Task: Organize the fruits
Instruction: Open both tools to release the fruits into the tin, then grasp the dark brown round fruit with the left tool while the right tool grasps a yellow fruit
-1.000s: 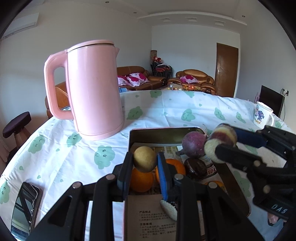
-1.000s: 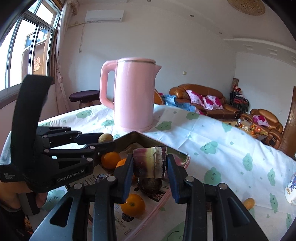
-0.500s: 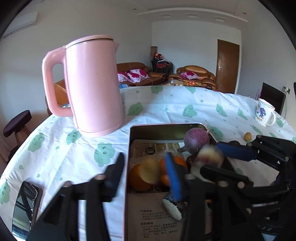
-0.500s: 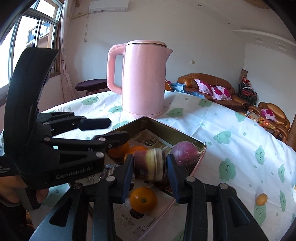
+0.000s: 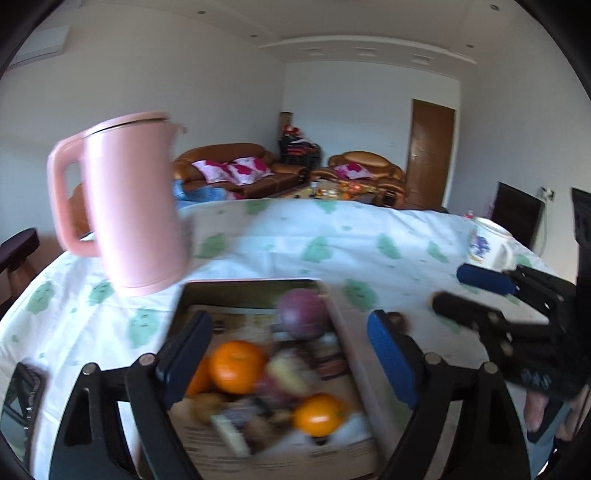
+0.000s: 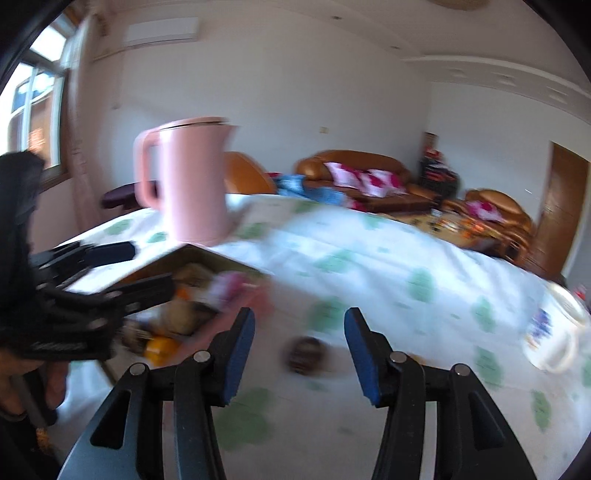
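A round table (image 5: 369, 236) under a white cloth printed with green blobs fills both views, set in a living room with brown leather sofas (image 5: 236, 166), pink cushions and a wooden door (image 5: 430, 151). A pink kettle (image 5: 129, 206) stands upright on the cloth just behind a shallow metal tray (image 5: 251, 286) lined with printed paper. In the tray lie the fruits: two oranges (image 5: 236, 365), a purple round fruit (image 5: 303, 310) near the far right corner, and several blurred pieces between them that cannot be told apart. The left gripper (image 5: 290, 354) hangs above the tray with its jaws spread wide, having just been opening, and nothing is between its pads. Its view alone shows a dark phone (image 5: 18, 391) at the table's left edge and the tray's full contents. The right gripper (image 6: 299, 350) sits over bare cloth to the right of the tray, its jaws parted and empty after just opening; a small dark round fruit (image 6: 304, 350) lies on the cloth ahead, between the fingers but touching neither. Only the right wrist view shows a window (image 6: 33, 99) and a wall air conditioner (image 6: 162, 33). A white mug (image 6: 554, 332) with a blue pattern stands toward the right edge of the table, well apart from the tray, in both views. Each view catches the other gripper at its side.
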### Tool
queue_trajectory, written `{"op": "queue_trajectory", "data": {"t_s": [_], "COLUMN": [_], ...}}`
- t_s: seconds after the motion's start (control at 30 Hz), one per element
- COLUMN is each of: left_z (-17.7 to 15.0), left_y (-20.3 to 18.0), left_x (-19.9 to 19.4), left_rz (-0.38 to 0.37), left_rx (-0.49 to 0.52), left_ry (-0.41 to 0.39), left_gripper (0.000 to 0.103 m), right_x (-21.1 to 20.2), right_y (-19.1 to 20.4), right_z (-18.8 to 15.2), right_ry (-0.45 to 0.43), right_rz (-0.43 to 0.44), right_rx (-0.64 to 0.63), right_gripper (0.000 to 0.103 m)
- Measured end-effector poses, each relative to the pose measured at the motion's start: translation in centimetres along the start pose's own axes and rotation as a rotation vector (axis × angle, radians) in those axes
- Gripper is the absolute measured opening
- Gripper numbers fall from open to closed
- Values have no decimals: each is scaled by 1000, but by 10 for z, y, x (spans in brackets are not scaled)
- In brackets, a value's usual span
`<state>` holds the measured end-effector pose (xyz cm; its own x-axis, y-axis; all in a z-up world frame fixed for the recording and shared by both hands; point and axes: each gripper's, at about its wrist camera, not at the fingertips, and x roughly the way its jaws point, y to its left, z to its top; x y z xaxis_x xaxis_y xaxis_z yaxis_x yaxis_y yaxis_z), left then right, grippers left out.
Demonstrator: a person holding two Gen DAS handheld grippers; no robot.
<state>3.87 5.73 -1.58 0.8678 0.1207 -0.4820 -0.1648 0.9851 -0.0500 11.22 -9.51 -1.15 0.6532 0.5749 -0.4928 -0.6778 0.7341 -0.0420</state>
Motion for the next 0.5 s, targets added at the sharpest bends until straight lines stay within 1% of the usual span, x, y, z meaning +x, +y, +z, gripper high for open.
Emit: {"op": "queue_trajectory", "data": {"t_s": [0.1, 0.2, 0.33, 0.47, 0.5], "left_z": [1, 1, 3, 3, 2], "left_y": [-29, -53, -79, -100, -103], "left_x": [9, 19, 36, 58, 64], "left_rz": [-36, -72, -107, -161, -167], "left_rx": [42, 63, 78, 70, 70], "left_ry": [12, 42, 86, 144, 161], "left_gripper": [88, 88, 88, 87, 86], "right_x": [-3, -4, 0, -2, -3], "right_y": [-30, -52, -70, -83, -86], "right_z": [-7, -14, -21, -27, -28], "right_ry": [10, 25, 47, 42, 39], "right_rz": [-68, -99, -143, -165, -168], "right_rx": [69, 130, 169, 214, 221], "right_gripper": [53, 53, 53, 53, 53]}}
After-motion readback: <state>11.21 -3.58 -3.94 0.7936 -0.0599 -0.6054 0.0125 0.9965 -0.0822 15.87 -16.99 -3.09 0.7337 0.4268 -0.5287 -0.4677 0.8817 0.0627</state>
